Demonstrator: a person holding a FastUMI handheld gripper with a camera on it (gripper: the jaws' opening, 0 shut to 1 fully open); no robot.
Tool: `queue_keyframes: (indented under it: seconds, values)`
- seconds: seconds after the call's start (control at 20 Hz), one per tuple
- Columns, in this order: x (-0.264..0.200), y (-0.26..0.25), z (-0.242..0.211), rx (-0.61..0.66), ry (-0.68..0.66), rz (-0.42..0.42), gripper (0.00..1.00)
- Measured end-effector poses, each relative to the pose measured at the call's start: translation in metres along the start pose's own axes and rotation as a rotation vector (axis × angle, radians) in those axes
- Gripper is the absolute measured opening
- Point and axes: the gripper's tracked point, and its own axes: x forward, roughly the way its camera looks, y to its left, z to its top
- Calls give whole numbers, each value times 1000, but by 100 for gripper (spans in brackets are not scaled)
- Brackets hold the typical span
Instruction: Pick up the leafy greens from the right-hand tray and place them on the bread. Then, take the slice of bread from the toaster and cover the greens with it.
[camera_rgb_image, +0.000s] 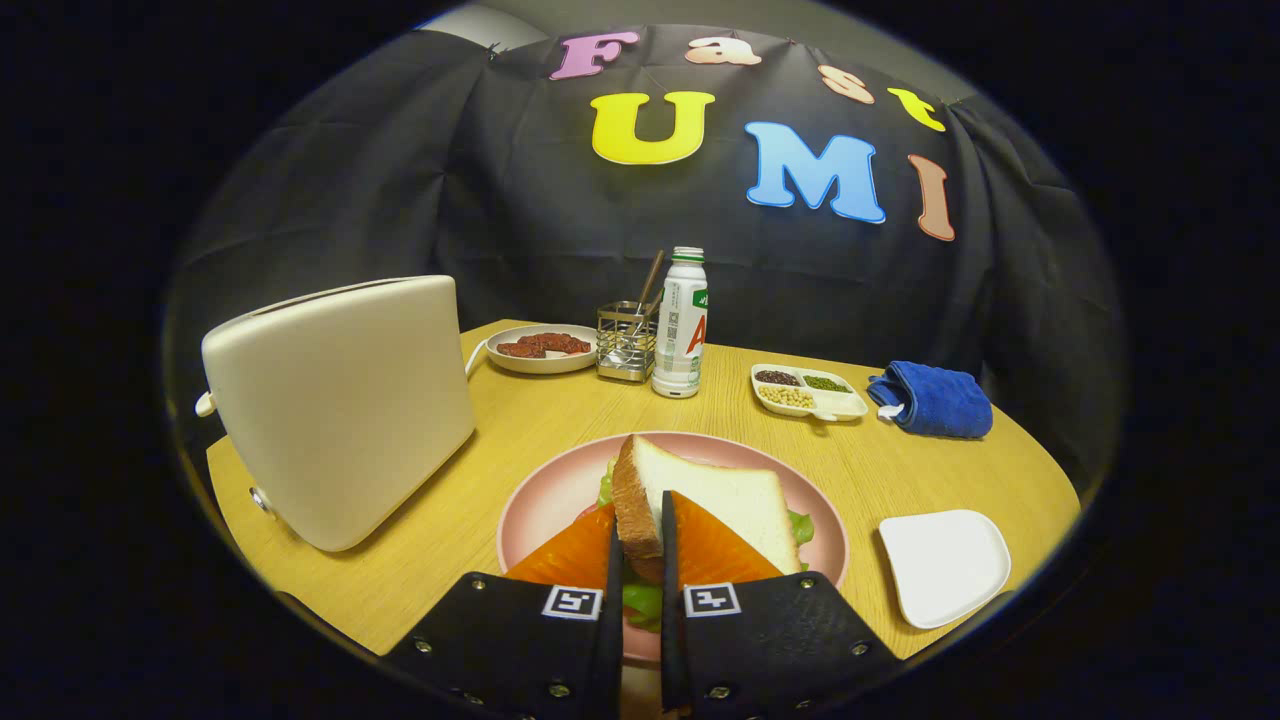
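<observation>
Gripper (640, 555) clenched on the crust edge of a soft white bread slice (715, 500), both fingers pressing its sides — slice tilted over ruffled greens (640, 600) on a round pink plate (560, 485). Left of the plate stands a smooth cream toaster (340, 405) with rounded corners; to the right, a bare white tray (945, 565) on the wood-grain table (500, 420). Beyond — a wire caddy (626, 342), a bottle (681, 325), and a folded blue cloth (935, 400).
</observation>
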Motion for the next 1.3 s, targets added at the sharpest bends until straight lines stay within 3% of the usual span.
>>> queue_keyframes:
  seconds: [0.05, 0.15, 0.7, 1.0, 1.3]
  values:
    - [5, 13, -6, 28, 16, 68, 31]
    - [2, 18, -10, 63, 44, 95, 51]
    - [3, 16, -4, 67, 12, 86, 52]
    - [0, 12, 3, 100, -24, 125, 52]
    - [-18, -40, 58, 119, -115, 65, 52]
